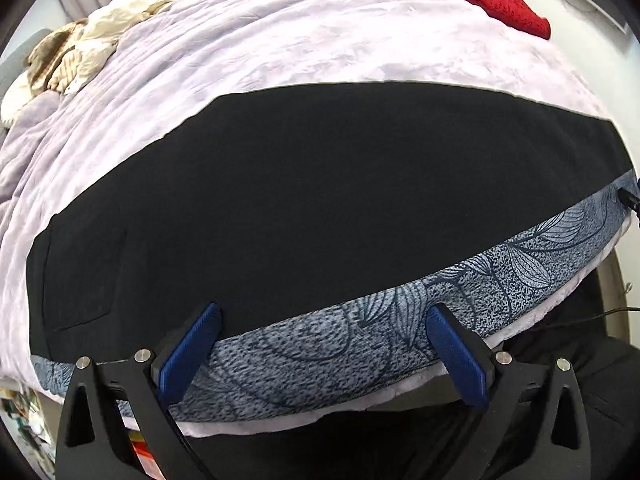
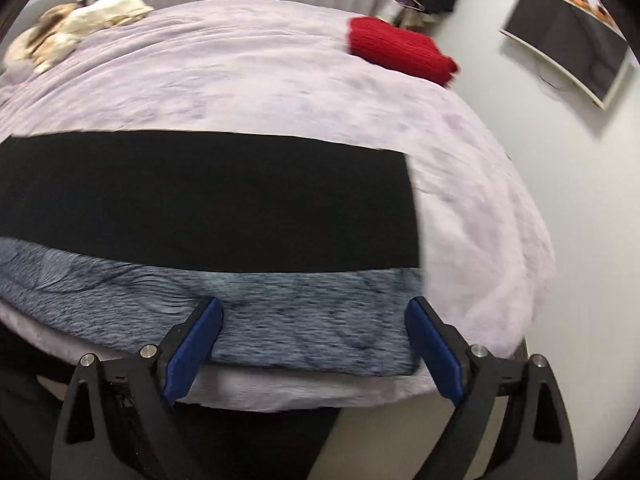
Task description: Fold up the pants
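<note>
Black pants (image 1: pixel 320 200) lie flat and smooth across the near part of a bed, with a pocket outline towards their left end. Their straight right end (image 2: pixel 408 200) shows in the right wrist view. Along their near edge runs a blue-grey, leaf-patterned strip of cloth (image 1: pixel 360 344) (image 2: pixel 300 320); I cannot tell whether it belongs to the pants. My left gripper (image 1: pixel 324 312) hangs over this near edge, jaws wide open, with nothing gripped. My right gripper (image 2: pixel 314 304) stands open above the strip's right end, its blue pads touching nothing.
The bed wears a lilac cover (image 1: pixel 280 40) (image 2: pixel 240 80). A folded red knit (image 1: pixel 500 4) (image 2: pixel 400 50) lies at its far right, and crumpled cream cloth (image 1: pixel 80 48) (image 2: pixel 80 24) at its far left. A dark screen (image 2: pixel 568 60) hangs on the right wall. Dark clothing of a person (image 1: pixel 520 420) stands below the bed's edge.
</note>
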A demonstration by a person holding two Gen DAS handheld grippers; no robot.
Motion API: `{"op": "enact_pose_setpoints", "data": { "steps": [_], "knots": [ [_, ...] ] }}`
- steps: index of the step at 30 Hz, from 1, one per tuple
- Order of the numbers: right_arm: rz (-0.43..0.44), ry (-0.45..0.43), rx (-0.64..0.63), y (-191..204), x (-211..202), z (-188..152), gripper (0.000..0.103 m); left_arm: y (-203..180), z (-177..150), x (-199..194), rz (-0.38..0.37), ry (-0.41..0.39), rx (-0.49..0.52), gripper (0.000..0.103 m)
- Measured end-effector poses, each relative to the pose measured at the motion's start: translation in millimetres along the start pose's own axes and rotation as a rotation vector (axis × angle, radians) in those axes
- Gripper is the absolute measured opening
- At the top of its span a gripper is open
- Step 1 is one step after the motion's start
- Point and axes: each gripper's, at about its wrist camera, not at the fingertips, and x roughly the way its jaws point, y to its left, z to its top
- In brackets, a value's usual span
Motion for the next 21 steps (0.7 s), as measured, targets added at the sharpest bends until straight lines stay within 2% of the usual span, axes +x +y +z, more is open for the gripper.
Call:
{"op": "enact_pose_setpoints", "data": {
  "steps": [2, 5, 7, 9, 11, 13, 15, 17, 19, 21],
  "knots": [
    [0.027, -0.032, 0.037, 3.0, -10.1, 12.1, 0.094, -1.3, 11.1, -10.9, -0.008, -0.037, -0.017, 0.103],
    [0.175, -0.140, 0.011, 44.1, -28.4, 42.1, 0.097, -6.3, 42.7, -25.1, -0.022, -0.114, -0.068, 0.103],
    [0.260, -0.152, -0.022, 80.6, -25.2, 63.3, 0.097, -17.8, 68.4, -18.0, -0.026, -0.117, -0.122, 0.103],
    [0.305, -0.149, -0.052, 115.1, -18.7, 80.8, 0.097, -27.4, 88.7, -4.1, -0.007, -0.088, -0.158, 0.103],
    [0.302, -0.116, -0.079, 148.0, -6.3, 95.3, 0.097, -42.7, 104.0, 5.8, 0.045, -0.066, -0.160, 0.103],
    [0.292, -0.088, -0.091, 165.0, 8.6, 100.4, 0.097, -47.8, 109.7, 17.5, 0.112, -0.048, -0.154, 0.103],
    [0.281, -0.059, -0.070, 176.9, 21.0, 103.8, 0.098, -36.2, 116.9, 29.2, 0.118, -0.037, -0.168, 0.103],
    [0.258, -0.051, -0.062, 178.7, 33.8, 102.6, 0.103, -32.6, 117.7, 45.5, 0.096, -0.014, -0.186, 0.103],
    [0.217, -0.051, -0.057, 171.6, 40.5, 101.1, 0.103, -27.9, 116.3, 55.9, 0.082, -0.002, -0.210, 0.103],
    [0.178, -0.059, -0.020, 150.3, 39.9, 97.8, 0.103, -25.4, 106.7, 53.7, 0.111, -0.013, -0.215, 0.103]
  ]
}}
